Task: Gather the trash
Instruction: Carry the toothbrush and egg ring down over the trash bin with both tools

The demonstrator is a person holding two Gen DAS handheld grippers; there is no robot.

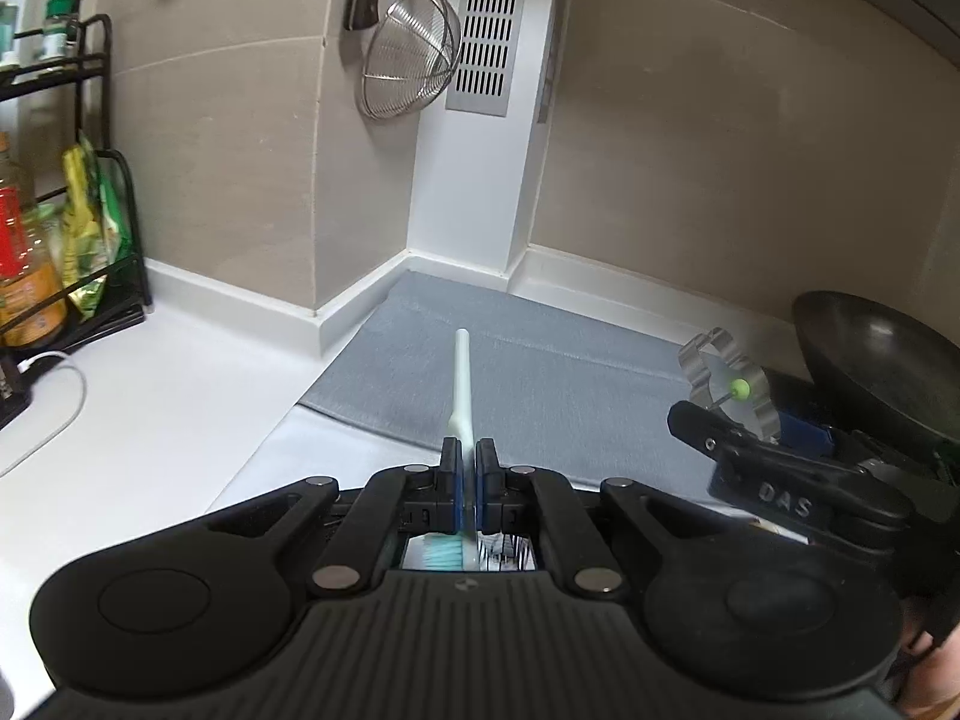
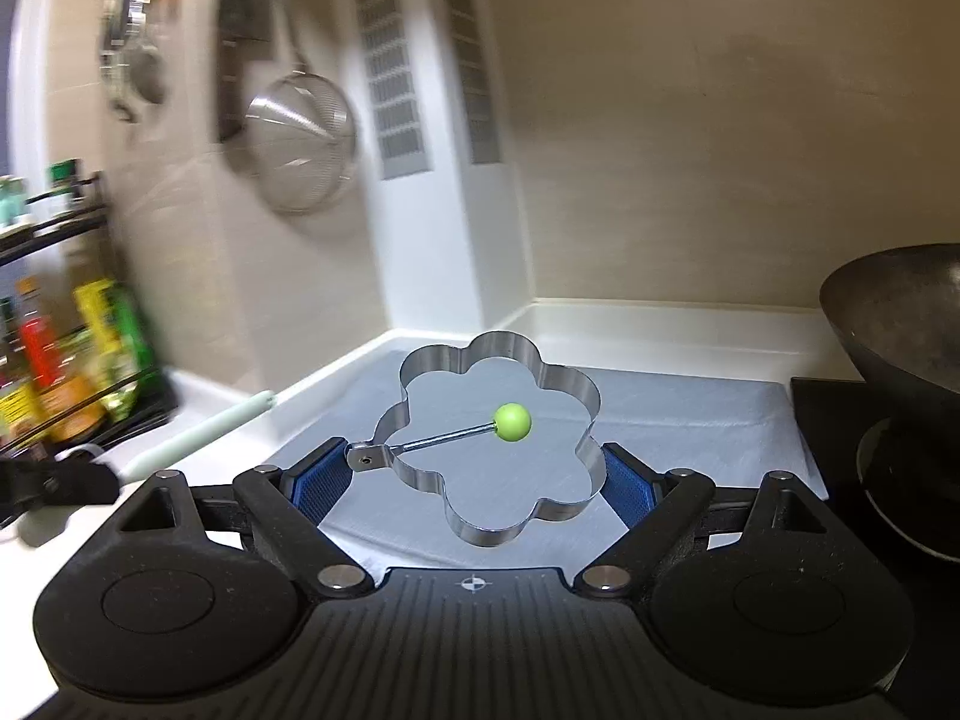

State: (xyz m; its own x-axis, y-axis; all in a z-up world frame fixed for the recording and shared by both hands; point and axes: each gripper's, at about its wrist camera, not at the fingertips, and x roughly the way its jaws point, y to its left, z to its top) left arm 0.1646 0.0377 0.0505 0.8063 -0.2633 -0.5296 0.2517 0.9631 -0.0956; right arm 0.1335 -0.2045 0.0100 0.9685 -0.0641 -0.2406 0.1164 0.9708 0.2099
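Note:
My left gripper (image 1: 469, 450) is shut on a pale green toothbrush (image 1: 462, 378). Its handle sticks forward over the grey mat (image 1: 570, 360), and its teal bristles lie back between the fingers. My right gripper (image 2: 474, 483) is shut on a flower-shaped metal egg ring (image 2: 579, 390), with the blue pads pressed on both sides. The ring's wire handle ends in a green knob (image 2: 512, 422). In the left wrist view the egg ring (image 1: 702, 360) and right gripper (image 1: 747, 429) hover at the right. The right wrist view shows the toothbrush (image 2: 204, 435) at the left.
A dark wok (image 2: 900, 312) sits on the black stove (image 2: 834, 420) at the right. A black rack (image 1: 114, 228) with bottles and packets stands at the left on the white counter (image 1: 150, 420), beside a white cable (image 1: 72, 372). A wire strainer (image 1: 408, 60) hangs on the tiled wall.

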